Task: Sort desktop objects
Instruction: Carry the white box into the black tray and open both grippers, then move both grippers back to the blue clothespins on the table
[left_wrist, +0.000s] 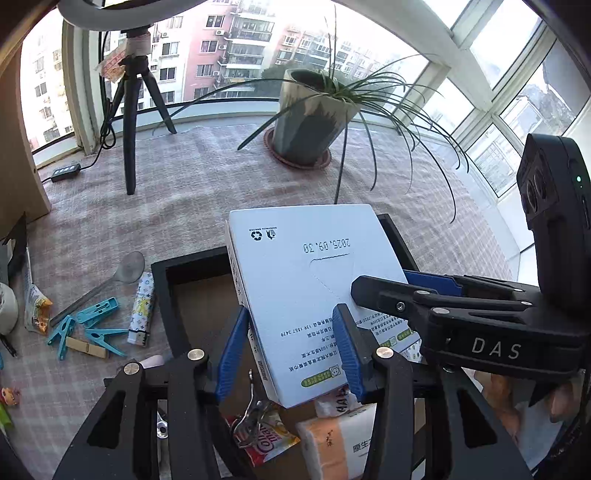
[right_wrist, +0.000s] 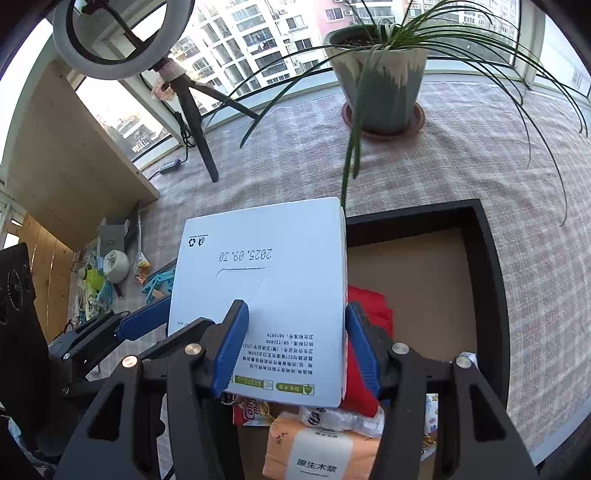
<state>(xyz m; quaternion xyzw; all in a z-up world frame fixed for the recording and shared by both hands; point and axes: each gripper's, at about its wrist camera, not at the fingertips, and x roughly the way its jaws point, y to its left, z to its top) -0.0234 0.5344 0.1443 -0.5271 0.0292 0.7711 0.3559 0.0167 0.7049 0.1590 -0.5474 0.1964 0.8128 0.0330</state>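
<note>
Your left gripper (left_wrist: 291, 347) and right gripper (right_wrist: 291, 347) both clamp one white box (right_wrist: 266, 291) over the black tray (right_wrist: 487, 258). Beyond: checked tablecloth (left_wrist: 207, 184), one potted plant (left_wrist: 314, 114), one tripod (left_wrist: 133, 110), bay windows, three blue pegs (left_wrist: 88, 325).

My table wears a pink checked cloth (left_wrist: 207, 192). Directly on it: a potted plant (left_wrist: 314, 114) on a saucer at the far side, a tripod (left_wrist: 133, 122) with a ring light, a black tray (right_wrist: 487, 266) nearest me. To my left, a spoon (left_wrist: 125, 269), blue clothespins (left_wrist: 92, 325), one wooden peg (left_wrist: 86, 348), a lighter (left_wrist: 141, 309), a snack packet (left_wrist: 37, 306).
</note>
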